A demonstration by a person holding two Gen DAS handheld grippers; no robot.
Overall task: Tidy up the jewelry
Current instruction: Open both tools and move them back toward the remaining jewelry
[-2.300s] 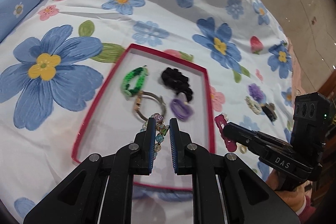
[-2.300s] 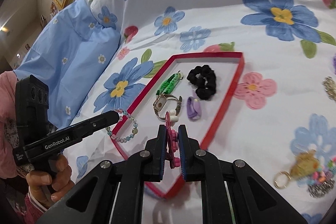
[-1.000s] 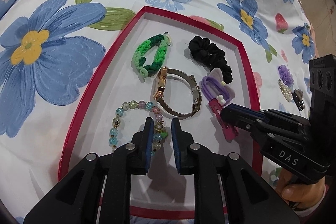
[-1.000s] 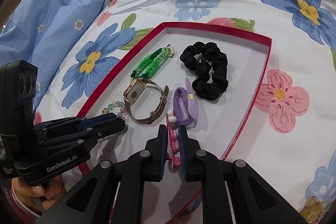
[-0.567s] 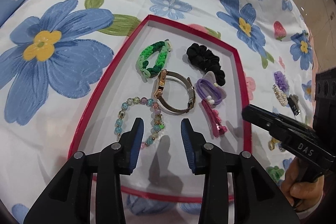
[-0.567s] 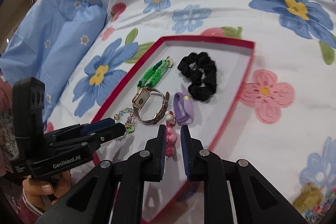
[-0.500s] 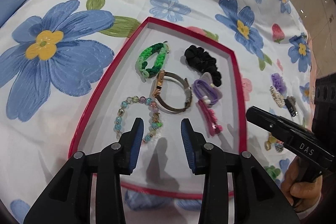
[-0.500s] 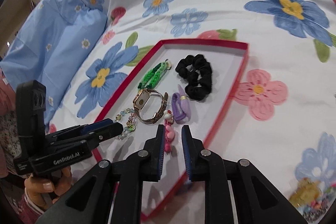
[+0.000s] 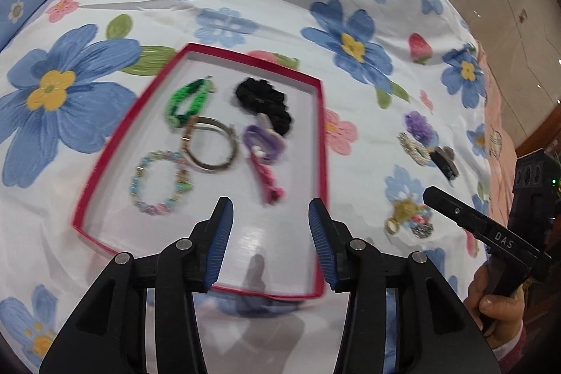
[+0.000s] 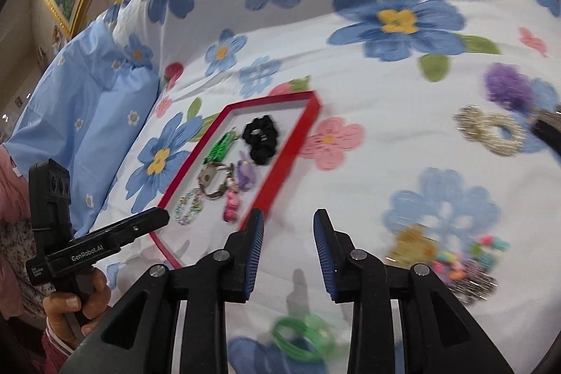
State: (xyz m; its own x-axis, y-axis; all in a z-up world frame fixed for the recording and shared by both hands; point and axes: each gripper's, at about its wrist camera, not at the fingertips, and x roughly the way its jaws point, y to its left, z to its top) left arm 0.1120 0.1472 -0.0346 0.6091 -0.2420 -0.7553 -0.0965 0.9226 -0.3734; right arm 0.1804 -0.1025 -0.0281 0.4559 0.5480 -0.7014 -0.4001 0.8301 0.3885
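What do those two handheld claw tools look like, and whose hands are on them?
Both are black plastic with blue ribbed pads on two fingers and silver rivets. The left gripper reads "GenRobot.AI"; the right gripper reads "DAS". Bare hands grip pistol-style handles, with pink patterned sleeves. No cables show.

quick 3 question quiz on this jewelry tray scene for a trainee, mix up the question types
1. True or false: the pink hair clip lies inside the red tray.
2. Multiple choice: how do the left gripper and right gripper stand? A) both open and empty B) both shut on jewelry C) left open, right shut
3. Fill in: in the right wrist view, the item lying on the bedspread nearest below the right gripper's fingers is a ____ hair tie.

Key
1. True; it lies beside the beaded bracelet and below the purple hair tie.
2. A
3. green
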